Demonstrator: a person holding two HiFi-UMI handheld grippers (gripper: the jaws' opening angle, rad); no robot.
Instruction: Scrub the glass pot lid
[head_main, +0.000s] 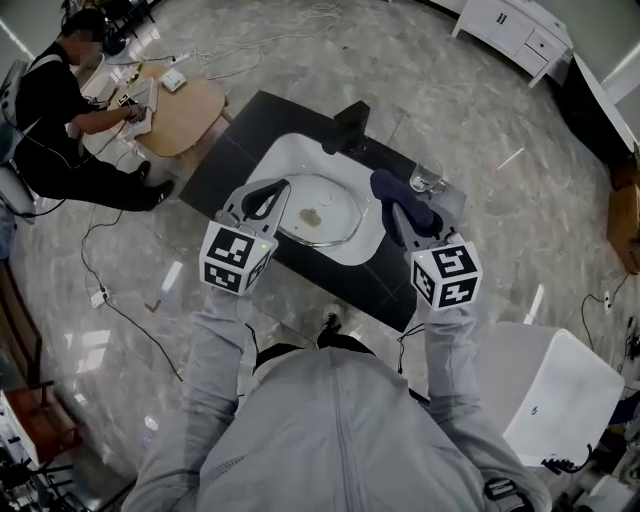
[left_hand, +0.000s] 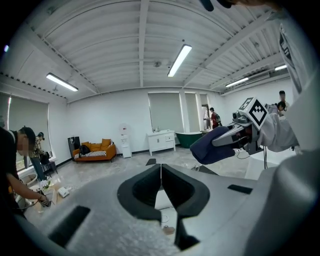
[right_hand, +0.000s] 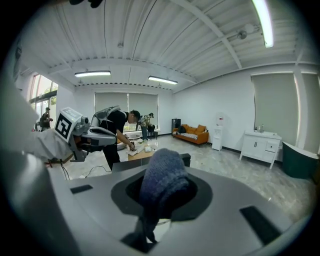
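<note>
The glass pot lid (head_main: 322, 212) lies flat in a white basin (head_main: 285, 155) set in a black table, with a small brownish spot on it. My left gripper (head_main: 270, 195) hangs over the lid's left edge, its jaws pressed together with nothing between them (left_hand: 161, 176). My right gripper (head_main: 390, 195) is held over the basin's right rim and is shut on a dark blue cloth (right_hand: 162, 185), which bulges out past the jaws. From the left gripper view the cloth (left_hand: 212, 146) shows in the right gripper, raised above the table.
A black faucet (head_main: 350, 125) stands at the basin's far edge. A drinking glass (head_main: 428, 178) sits on the table to the right. A person (head_main: 60, 120) works at a wooden table (head_main: 185, 115) at far left; cables cross the floor. A white box (head_main: 555, 395) stands at near right.
</note>
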